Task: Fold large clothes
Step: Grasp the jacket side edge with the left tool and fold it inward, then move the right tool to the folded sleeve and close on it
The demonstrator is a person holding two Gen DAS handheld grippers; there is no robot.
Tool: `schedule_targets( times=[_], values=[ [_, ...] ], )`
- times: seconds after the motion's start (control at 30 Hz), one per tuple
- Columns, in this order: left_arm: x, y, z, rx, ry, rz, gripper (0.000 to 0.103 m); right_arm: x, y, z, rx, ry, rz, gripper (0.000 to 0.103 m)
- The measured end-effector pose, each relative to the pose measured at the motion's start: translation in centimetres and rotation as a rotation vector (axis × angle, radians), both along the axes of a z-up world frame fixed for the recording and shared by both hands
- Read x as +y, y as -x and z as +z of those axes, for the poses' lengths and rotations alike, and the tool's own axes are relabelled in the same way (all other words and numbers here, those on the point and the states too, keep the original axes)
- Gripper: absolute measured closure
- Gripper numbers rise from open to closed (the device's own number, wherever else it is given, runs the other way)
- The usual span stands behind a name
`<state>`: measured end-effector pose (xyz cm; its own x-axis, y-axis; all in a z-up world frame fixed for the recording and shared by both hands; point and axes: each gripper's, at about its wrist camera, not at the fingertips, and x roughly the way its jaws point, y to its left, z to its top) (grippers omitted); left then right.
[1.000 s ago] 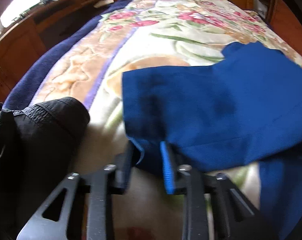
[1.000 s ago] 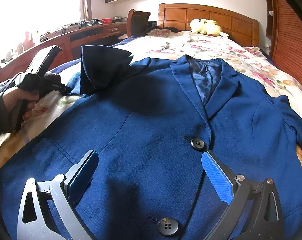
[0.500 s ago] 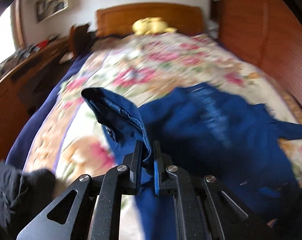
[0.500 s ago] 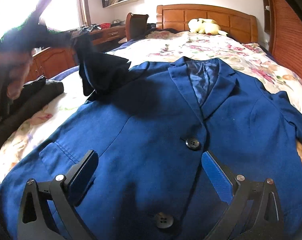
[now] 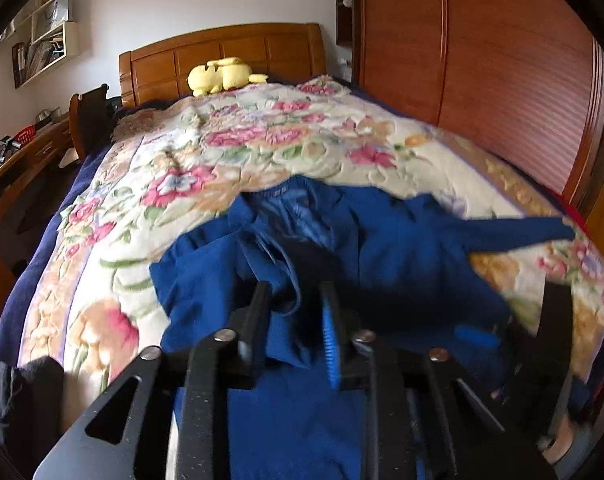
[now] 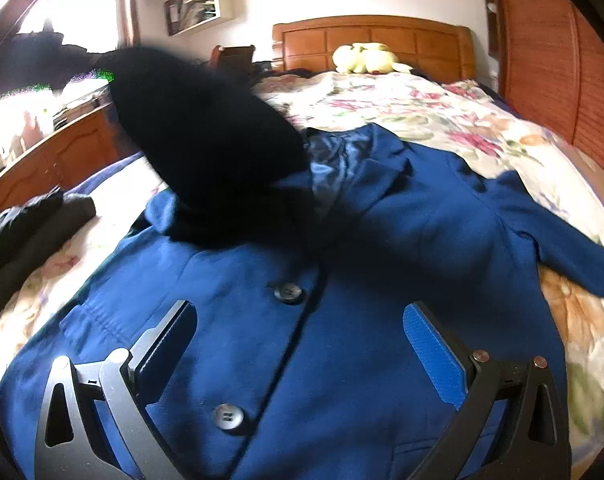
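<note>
The blazer (image 6: pixel 341 320) lay face up on the bed (image 5: pixel 262 152), and the step in hand looked like folding its sleeve (image 5: pixel 286 292) across the chest. The left gripper (image 5: pixel 294 320), jaws opening, had the cuff loose between them; the right gripper (image 6: pixel 302 344) hovered wide open and empty. A second before, the left had pinched the cuff low at the bed's side; next, it probably needed to let go and draw clear.

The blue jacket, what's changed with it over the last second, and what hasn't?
The left gripper lifted the jacket's sleeve off the floral bedspread and carried it in over the jacket's front; its jaws are now opening, the sleeve's cuff still between them. The right gripper stayed open above the buttons, holding nothing. The jacket's body, the other sleeve and the yellow plush toy stayed put.
</note>
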<state>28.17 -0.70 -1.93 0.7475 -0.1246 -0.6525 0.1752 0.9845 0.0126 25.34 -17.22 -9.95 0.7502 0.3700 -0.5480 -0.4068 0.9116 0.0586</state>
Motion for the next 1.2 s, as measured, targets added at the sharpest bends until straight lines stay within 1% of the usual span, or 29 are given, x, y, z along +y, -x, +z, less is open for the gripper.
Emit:
schedule_targets(
  times=[0.03, 0.1, 0.27, 0.43, 0.57, 0.73, 0.83, 0.93, 1.07, 1.2],
  values=[
    [0.2, 0.2, -0.6, 0.004, -0.009, -0.001, 0.071, 0.1, -0.1, -0.1, 0.01, -0.006, -0.004, 0.0],
    [0.5, 1.3, -2.4, 0.019, -0.022, -0.008, 0.068, 0.4, -0.3, -0.6, 0.03, -0.006, -0.009, 0.0],
    [1.1, 2.4, -5.9, 0.064, -0.015, -0.012, 0.067, 1.4, -0.6, -1.0, 0.049, 0.021, -0.014, 0.0],
    [2.2, 3.3, -8.7, 0.041, -0.04, 0.029, 0.067, 1.9, -1.3, -1.3, 0.06, 0.037, -0.021, 0.0],
    [3.2, 3.1, -10.6, 0.047, -0.002, 0.042, 0.067, 2.4, -1.6, -1.5, 0.052, 0.064, -0.022, 0.0],
    [4.4, 3.2, -11.8, 0.044, 0.038, 0.071, 0.067, 2.8, -1.9, -1.9, 0.057, 0.08, -0.019, 0.0],
    [5.5, 3.5, -12.0, 0.03, 0.082, 0.098, 0.067, 2.7, -2.0, -2.0, 0.062, 0.079, -0.018, 0.0],
    [6.2, 3.8, -11.9, 0.021, 0.107, 0.116, 0.067, 2.7, -2.2, -2.1, 0.068, 0.076, -0.017, 0.0],
    [7.1, 4.6, -11.2, -0.012, 0.098, 0.14, 0.067, 2.8, -2.1, -2.1, 0.064, 0.078, -0.013, 0.0],
    [7.8, 5.0, -11.1, -0.01, 0.078, 0.15, 0.067, 3.0, -2.0, -2.2, 0.057, 0.088, -0.011, 0.0]
  ],
)
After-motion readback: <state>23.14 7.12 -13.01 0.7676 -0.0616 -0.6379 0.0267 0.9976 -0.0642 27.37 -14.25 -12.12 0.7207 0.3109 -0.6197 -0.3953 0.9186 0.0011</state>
